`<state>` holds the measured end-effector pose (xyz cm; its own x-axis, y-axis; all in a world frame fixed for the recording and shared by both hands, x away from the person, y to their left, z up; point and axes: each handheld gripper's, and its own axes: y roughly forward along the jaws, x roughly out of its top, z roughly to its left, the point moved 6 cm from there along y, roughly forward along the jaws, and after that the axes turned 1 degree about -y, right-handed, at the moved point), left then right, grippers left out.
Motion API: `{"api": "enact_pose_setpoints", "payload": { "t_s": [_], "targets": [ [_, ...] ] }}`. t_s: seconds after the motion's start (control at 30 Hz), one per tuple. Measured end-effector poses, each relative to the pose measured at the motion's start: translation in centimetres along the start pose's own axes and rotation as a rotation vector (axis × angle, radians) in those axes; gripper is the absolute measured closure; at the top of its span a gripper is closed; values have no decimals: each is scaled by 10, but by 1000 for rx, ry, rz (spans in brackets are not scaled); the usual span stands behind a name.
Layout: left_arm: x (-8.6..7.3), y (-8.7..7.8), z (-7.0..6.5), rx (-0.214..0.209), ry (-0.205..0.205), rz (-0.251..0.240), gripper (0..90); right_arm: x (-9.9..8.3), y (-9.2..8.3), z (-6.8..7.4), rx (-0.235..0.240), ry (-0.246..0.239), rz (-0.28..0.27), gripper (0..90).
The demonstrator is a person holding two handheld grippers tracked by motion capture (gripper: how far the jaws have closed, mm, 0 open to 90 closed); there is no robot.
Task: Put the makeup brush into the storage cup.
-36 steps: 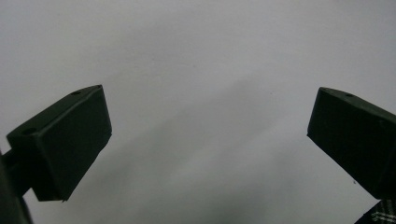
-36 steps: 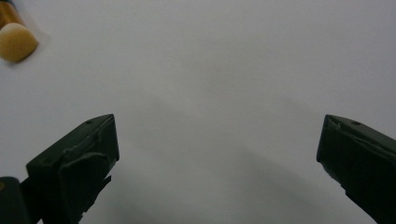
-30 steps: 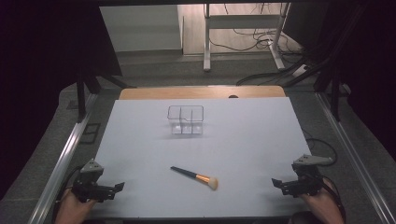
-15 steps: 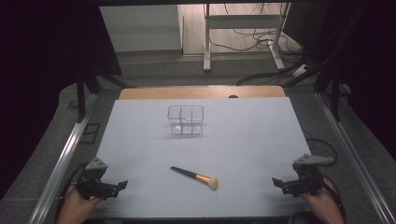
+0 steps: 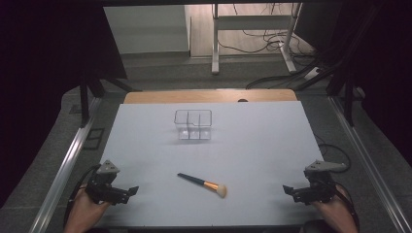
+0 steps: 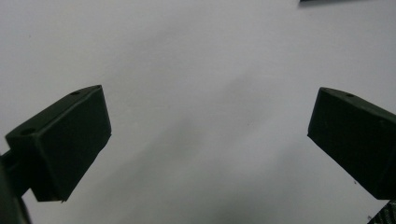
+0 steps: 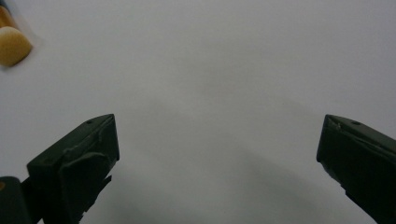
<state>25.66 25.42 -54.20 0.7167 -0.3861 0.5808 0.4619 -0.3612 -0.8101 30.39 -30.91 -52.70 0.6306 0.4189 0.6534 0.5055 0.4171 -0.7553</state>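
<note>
My left tool and right tool, both spread wide and empty, at the near corners of the tabletop; makeup brush lies between them, no readable writing.

Counting one makeup brush lying on one white table, one clear plastic organizer standing farther back, and two grippers: the left gripper and the right gripper, each in one hand.
</note>
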Motion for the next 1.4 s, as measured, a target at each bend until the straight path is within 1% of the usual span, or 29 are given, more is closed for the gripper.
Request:
{"api": "enact_pose_setpoints", "payload": {
  "t_s": [0.1, 0.13, 0.4, 0.53, 0.57, 0.6, 0.67, 1.0, 1.1, 1.2, 1.33, 1.4],
  "targets": [
    [1, 1, -1, 0, 7, 3, 0, 0, 0, 0, -1, 0, 1, 0],
    [2, 2, -1, 1, 17, 9, 0, 0, 0, 0, 0, 0, 2, 0],
    [7, 3, -3, -4, 23, 8, 0, 0, 1, 0, -1, -5, 5, 0],
    [12, 5, -6, -11, 32, 9, 0, 0, 1, 0, -1, -4, 5, 0],
    [14, 6, -9, -15, 43, 9, 0, 0, 1, 0, 0, -4, 4, 0],
    [14, 6, -9, -15, 43, 9, 0, 0, 1, 0, 0, -4, 4, 0],
    [17, 7, -12, -22, 56, 12, 0, 0, 2, 0, 0, -6, 5, 0],
    [27, 13, -18, -38, 73, 22, 0, 0, 2, 0, 1, -3, 9, 0],
    [31, 13, -20, -51, 84, 22, 0, -1, 2, 0, 0, -2, 9, 0],
    [32, 13, -21, -57, 82, 21, 0, -1, 2, 0, 0, -3, 10, 0],
    [37, 14, -25, -64, 104, 29, 0, -1, 3, 0, 1, -2, 12, 0],
    [38, 14, -26, -66, 104, 28, 0, -1, 3, 1, 4, 0, 15, 0]
  ]
}}
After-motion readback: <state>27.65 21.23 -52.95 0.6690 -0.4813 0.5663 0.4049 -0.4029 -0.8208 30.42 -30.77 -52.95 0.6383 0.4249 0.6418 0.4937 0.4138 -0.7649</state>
